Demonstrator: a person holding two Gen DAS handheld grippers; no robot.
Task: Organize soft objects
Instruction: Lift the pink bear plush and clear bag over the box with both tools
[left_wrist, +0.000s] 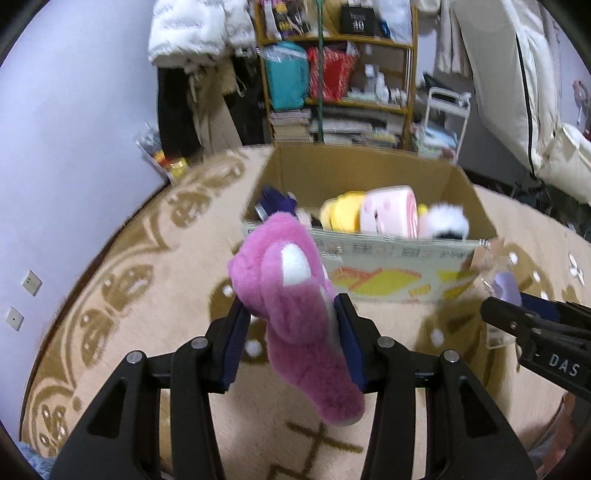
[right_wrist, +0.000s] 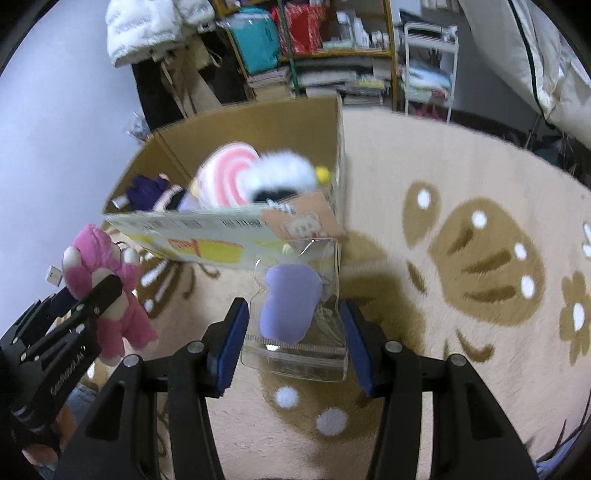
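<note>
My left gripper (left_wrist: 293, 317) is shut on a pink plush bear (left_wrist: 291, 306), held above the rug just short of the cardboard box (left_wrist: 369, 266). The bear also shows in the right wrist view (right_wrist: 107, 288). My right gripper (right_wrist: 295, 325) is shut on a clear plastic packet with a purple soft toy inside (right_wrist: 290, 302), near the box's front right corner (right_wrist: 332, 206). The box holds a pink striped cushion (right_wrist: 221, 177), a yellow plush (left_wrist: 343, 214), a white fluffy toy (right_wrist: 284, 170) and a purple doll (right_wrist: 147, 190).
A patterned beige rug (right_wrist: 461, 258) covers the floor. A cluttered wooden shelf (left_wrist: 332, 74) and hanging coats (left_wrist: 192, 33) stand behind the box. A white cart (right_wrist: 428, 62) and a mattress (right_wrist: 546, 55) are at the right. A wall (left_wrist: 74, 129) runs along the left.
</note>
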